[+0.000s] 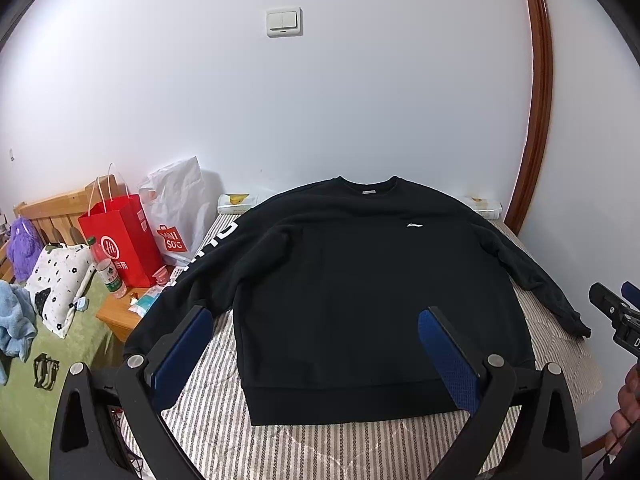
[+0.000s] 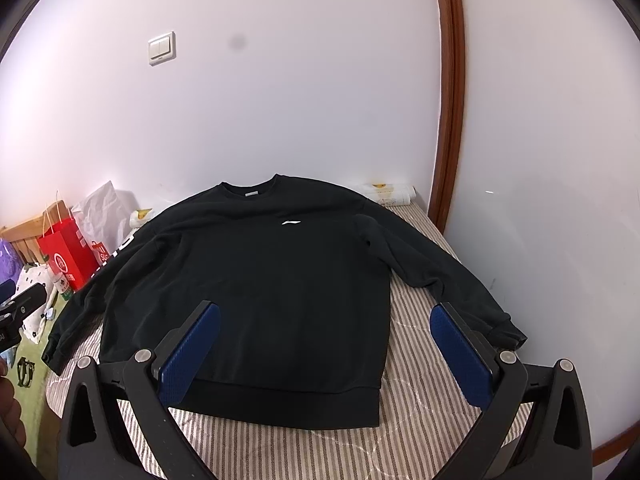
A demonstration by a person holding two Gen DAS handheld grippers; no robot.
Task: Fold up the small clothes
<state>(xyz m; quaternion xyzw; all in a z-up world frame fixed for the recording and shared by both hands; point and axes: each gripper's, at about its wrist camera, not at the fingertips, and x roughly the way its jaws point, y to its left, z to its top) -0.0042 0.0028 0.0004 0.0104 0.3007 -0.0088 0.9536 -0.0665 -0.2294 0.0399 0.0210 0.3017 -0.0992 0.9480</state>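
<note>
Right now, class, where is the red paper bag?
In the left wrist view, the red paper bag stands left of the black sweatshirt, beside the white shopping bag, behind the plastic bottle.

Left claw and right claw both gape wide, empty.

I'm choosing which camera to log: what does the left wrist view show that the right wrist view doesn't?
Only the left wrist view shows the blue towel and the wooden nightstand. Only the right wrist view shows a dark smudge on the wall. Both show the black sweatshirt spread flat on the striped bedcover, the red bag, and open jaws.
</note>
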